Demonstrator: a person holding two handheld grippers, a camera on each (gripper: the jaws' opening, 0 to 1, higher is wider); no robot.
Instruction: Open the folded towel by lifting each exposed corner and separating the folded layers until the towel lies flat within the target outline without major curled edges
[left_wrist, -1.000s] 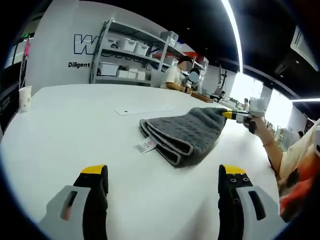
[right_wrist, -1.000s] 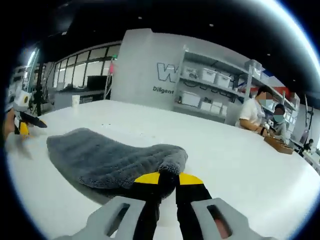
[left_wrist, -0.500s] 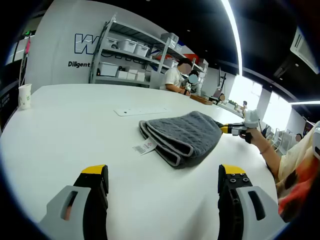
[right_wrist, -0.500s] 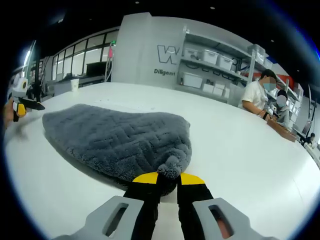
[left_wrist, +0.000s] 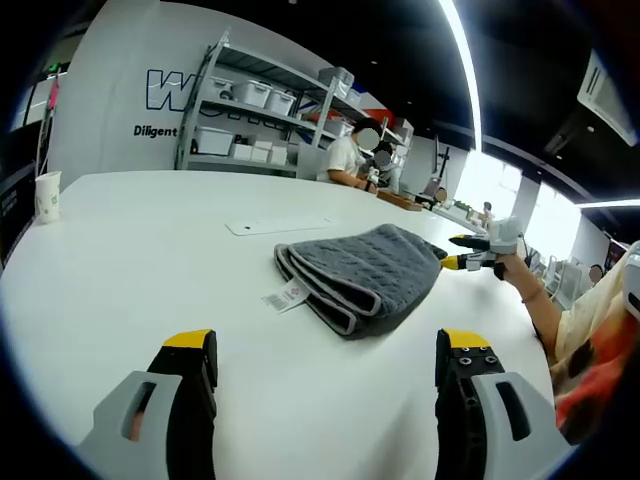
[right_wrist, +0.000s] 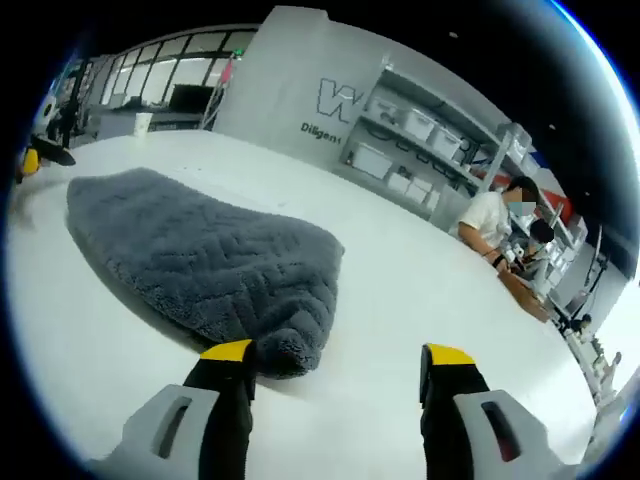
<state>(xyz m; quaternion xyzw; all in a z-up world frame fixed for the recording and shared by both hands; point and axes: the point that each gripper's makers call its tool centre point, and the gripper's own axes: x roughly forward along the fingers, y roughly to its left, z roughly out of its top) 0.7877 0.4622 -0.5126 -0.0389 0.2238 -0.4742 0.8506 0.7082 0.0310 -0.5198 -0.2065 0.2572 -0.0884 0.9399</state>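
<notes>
Towel (left_wrist: 360, 272): folded, lying on the white table (left_wrist: 140, 260).
Left gripper (left_wrist: 325, 362): jaws apart, holding nothing.
Right gripper (right_wrist: 338, 360): spread wide beside the towel's corner.

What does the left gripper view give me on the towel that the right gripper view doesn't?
Left gripper view alone: the towel's stacked folded edges, its white tag, a thin sheet lying beyond it, and the right gripper, open, beside the far end. Right gripper view alone: the nearest towel corner beside its left jaw, not pinched. Both: the folded grey towel on the white table.

"Diligent" and big "W" on wall (left_wrist: 120, 90)
</notes>
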